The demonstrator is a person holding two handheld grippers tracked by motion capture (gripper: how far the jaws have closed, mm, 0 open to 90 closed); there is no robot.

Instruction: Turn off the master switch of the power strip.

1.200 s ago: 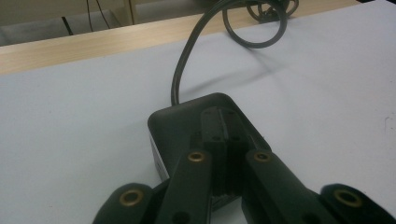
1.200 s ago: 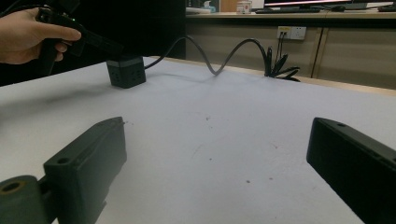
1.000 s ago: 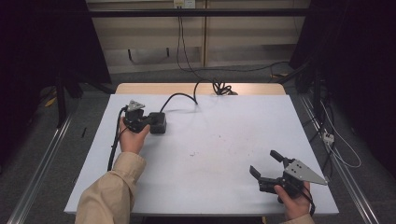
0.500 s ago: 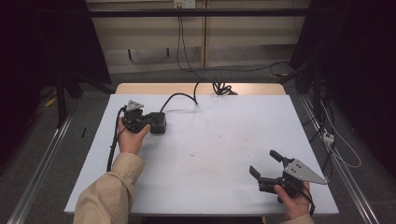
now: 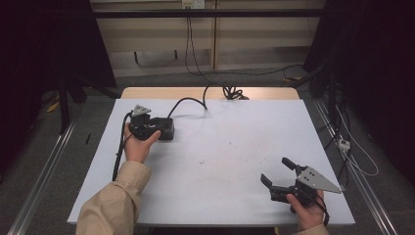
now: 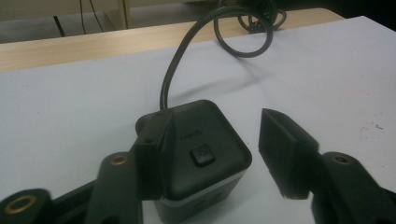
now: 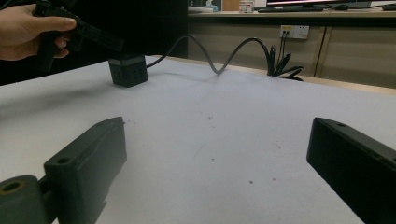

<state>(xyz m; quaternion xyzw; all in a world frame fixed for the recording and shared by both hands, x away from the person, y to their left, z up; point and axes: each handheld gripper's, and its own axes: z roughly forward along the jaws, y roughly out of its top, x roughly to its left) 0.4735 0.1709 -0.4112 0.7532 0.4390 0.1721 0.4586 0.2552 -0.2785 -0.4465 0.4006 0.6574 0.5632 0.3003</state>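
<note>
White tabletop point(image 5: 220, 161) carries a black cube-shaped power block point(image 6: 201, 149) with a stiff black cord point(image 5: 188, 101) at its far left. Left gripper point(image 6: 219, 154) straddles the cube, one jaw touching, the other apart, not clenched. Right gripper point(image 5: 280, 175) rests near the front right, jaws spread, empty. Cube looks rigid, smooth, moderately heavy; flat opposite sides suit gripping.

A white counter point(image 5: 235, 147), faintly scuffed; black cables point(image 5: 234, 91) coil at its twelve o'clock edge.
</note>
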